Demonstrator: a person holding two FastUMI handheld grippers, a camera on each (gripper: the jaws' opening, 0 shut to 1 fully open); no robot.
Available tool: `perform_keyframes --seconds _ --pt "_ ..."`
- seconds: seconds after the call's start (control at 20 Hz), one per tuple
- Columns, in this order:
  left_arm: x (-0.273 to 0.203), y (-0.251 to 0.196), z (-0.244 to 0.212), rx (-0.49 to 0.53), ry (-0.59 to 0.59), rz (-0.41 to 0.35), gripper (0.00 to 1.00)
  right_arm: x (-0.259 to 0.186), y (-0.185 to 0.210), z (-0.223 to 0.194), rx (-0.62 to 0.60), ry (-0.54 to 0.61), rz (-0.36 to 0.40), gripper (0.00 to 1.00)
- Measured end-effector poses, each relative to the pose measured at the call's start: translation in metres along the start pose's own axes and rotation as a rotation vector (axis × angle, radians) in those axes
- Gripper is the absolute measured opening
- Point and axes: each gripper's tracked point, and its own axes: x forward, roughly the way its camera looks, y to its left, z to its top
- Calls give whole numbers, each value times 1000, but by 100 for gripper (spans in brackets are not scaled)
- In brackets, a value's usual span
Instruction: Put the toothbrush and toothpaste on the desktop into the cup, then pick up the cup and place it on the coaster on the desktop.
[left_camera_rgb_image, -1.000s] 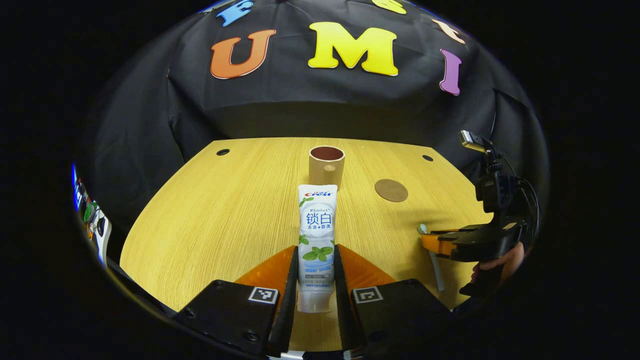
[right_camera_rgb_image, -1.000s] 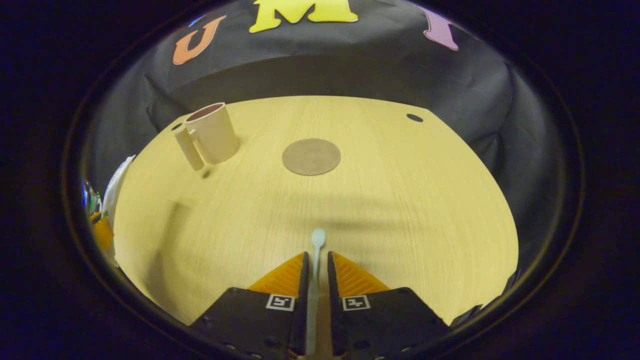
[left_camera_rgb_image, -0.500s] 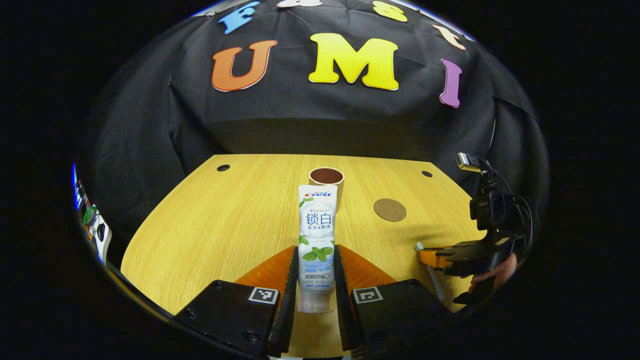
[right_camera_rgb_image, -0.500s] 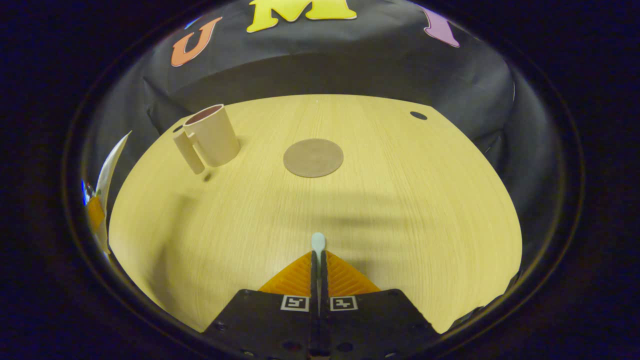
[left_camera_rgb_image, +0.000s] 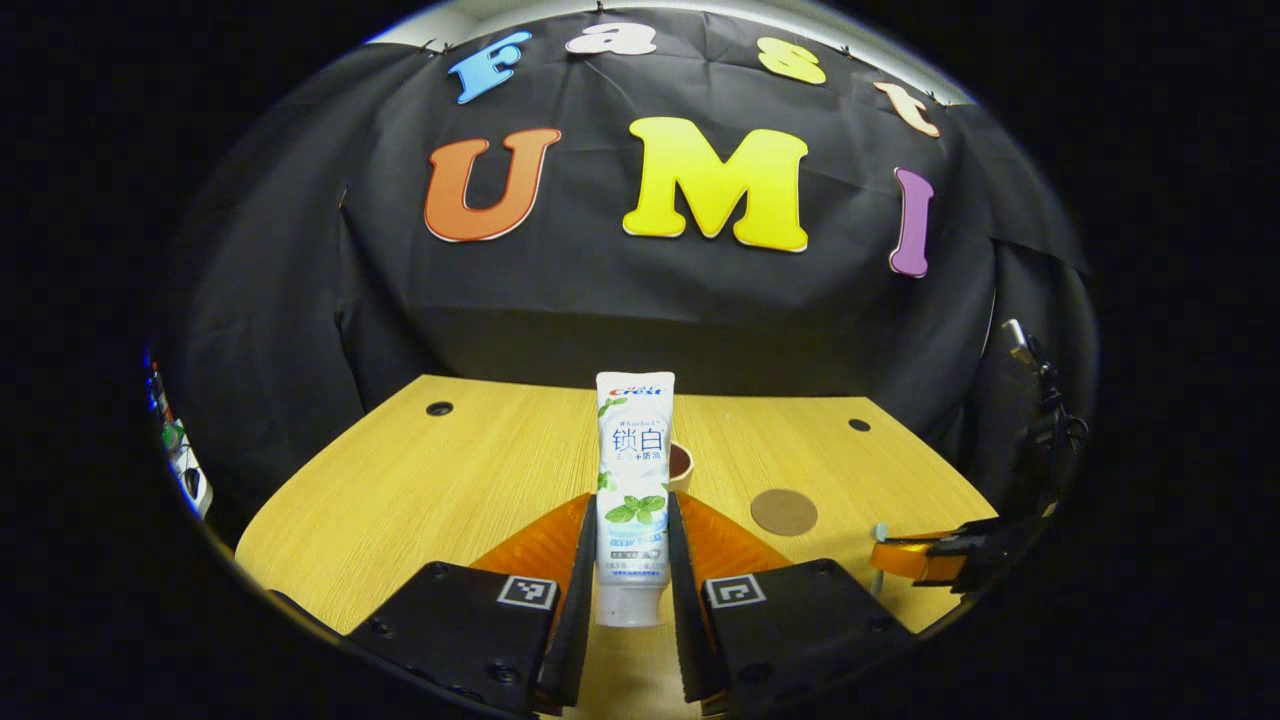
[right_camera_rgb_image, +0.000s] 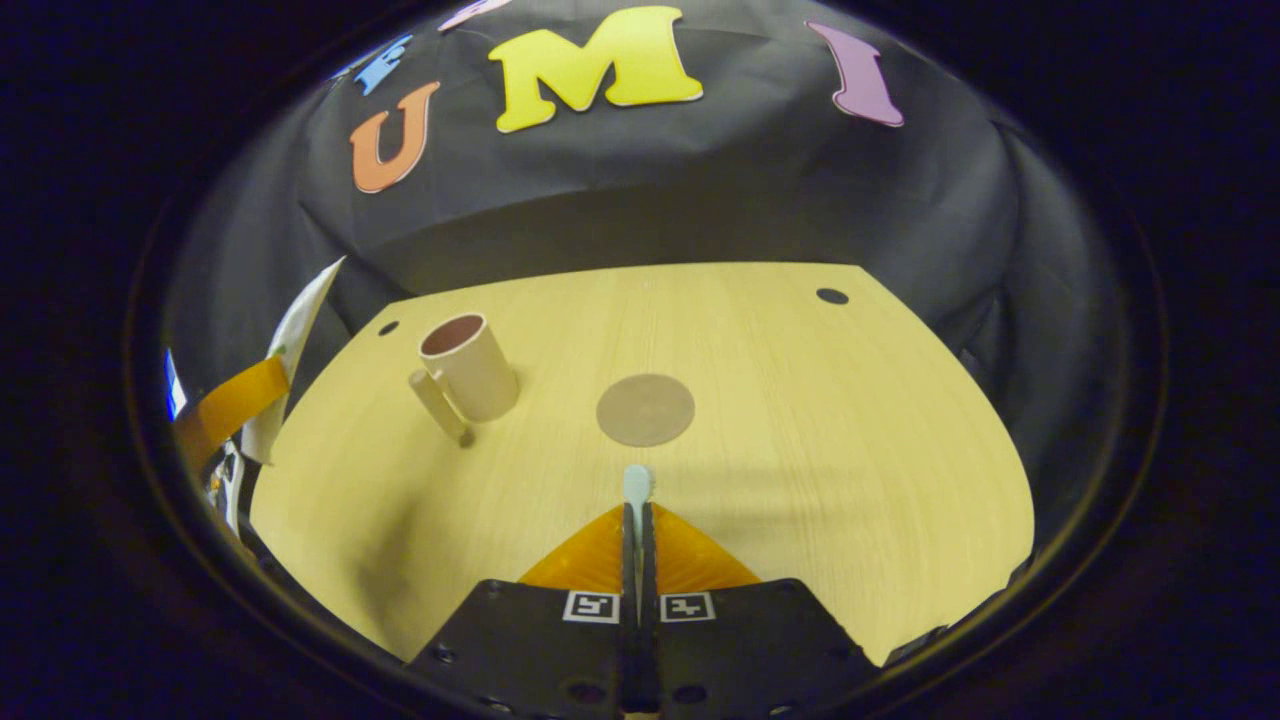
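The desk (left_camera_rgb_image: 450, 480) spreads out ahead of both claws, pale wood grain with small dark holes near its far corners. On it, ahead and left of the right claw (right_camera_rgb_image: 637, 520), stands the cup (right_camera_rgb_image: 470, 365), upright, mouth up, its handle turned toward the near left; from the left claw (left_camera_rgb_image: 632, 540) the cup (left_camera_rgb_image: 681, 465) sits straight ahead, mostly hidden behind the tube. The coaster (right_camera_rgb_image: 645, 409), a flat round disc, lies just ahead of the right claw, right of the cup and apart from it; in the left gripper view the coaster (left_camera_rgb_image: 783, 511) is ahead to the right.

The left claw is clamped on the toothpaste (left_camera_rgb_image: 634, 500), both fingers pressing its sides low down. The tube stands upright along the fingers, cap end down near the camera, flat crimped end up. I leave its printed wording unread (there is a leaf picture lower down).

The right claw is closed tight on the toothbrush (right_camera_rgb_image: 637, 487), whose long axis runs straight forward between the fingers, one rounded end poking out toward the coaster. In the left gripper view the right claw (left_camera_rgb_image: 905, 558) sits far right, low over the desk.
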Motion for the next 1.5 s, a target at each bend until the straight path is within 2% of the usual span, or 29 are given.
perform_keyframes --seconds 0.05,0.1,0.15,0.2,0.7,0.75,0.8,0.9,0.95,1.0,1.2,1.25,1.3,1.5 --pt "9 0 8 4 -27 -5 40 -4 2 5 -4 -9 6 0" --pt "17 0 17 8 -56 -8 46 -9 3 8 -5 -15 10 0" --pt "25 0 25 9 -86 -9 33 -13 3 13 -7 -22 13 0" --pt "35 -2 33 5 -116 -13 40 -17 3 17 -12 -28 17 0" --pt "116 -20 57 -10 -284 -40 40 -37 4 47 -40 -59 35 0" --pt "126 -20 55 -15 -287 -40 47 -37 5 52 -45 -67 35 0" --pt "133 -19 51 -14 -289 -38 40 -37 6 54 -50 -73 37 0" --pt "147 -15 44 -7 -284 -30 40 -36 12 55 -54 -74 47 0" --pt "153 -15 40 -7 -277 -30 47 -34 14 55 -60 -72 53 0" --pt "157 -14 37 -6 -274 -29 40 -32 14 53 -68 -64 53 0" --pt "167 -14 30 12 -261 -30 40 -23 17 45 -66 -32 61 0" --pt "169 -14 26 9 -255 -31 48 -23 18 47 -71 -37 59 0" --pt "171 -15 23 6 -247 -30 41 -24 20 47 -79 -41 59 0" --pt "175 -14 13 3 -223 -24 41 -20 18 43 -103 -31 49 0"
